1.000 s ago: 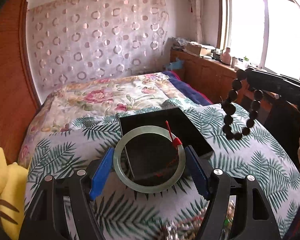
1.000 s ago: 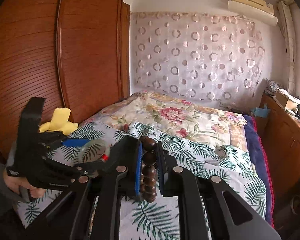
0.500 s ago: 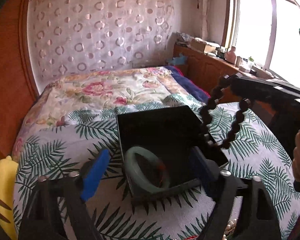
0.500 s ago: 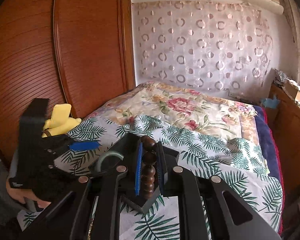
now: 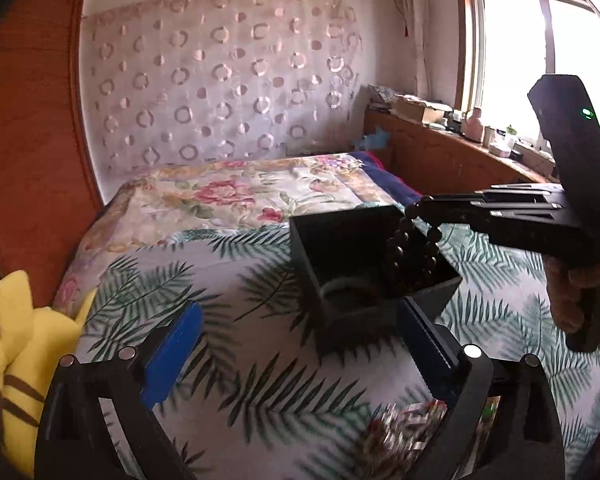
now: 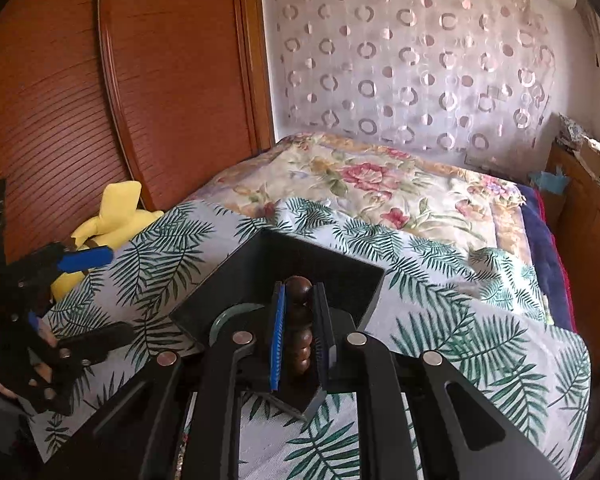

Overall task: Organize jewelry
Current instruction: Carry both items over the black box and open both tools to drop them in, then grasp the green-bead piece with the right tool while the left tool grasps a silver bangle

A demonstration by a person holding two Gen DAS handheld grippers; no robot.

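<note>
Jewelry is gathered in a black box (image 5: 374,268) set on the palm-leaf cloth (image 5: 228,280) over the bed. A pale green bangle (image 5: 350,294) is seen lying inside it. A dark wooden bead bracelet (image 6: 299,322) is pinched by the right gripper (image 6: 300,336) above the box. The left gripper (image 5: 296,350), its jaws just widened, is held spread and empty before the box.

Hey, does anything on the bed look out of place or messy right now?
Mostly tidy. The black box sits open with the green bangle inside. The one odd spot is a blurred jumble of loose jewelry heaped on the leaf-print cover near the camera, not yet sorted.
</note>
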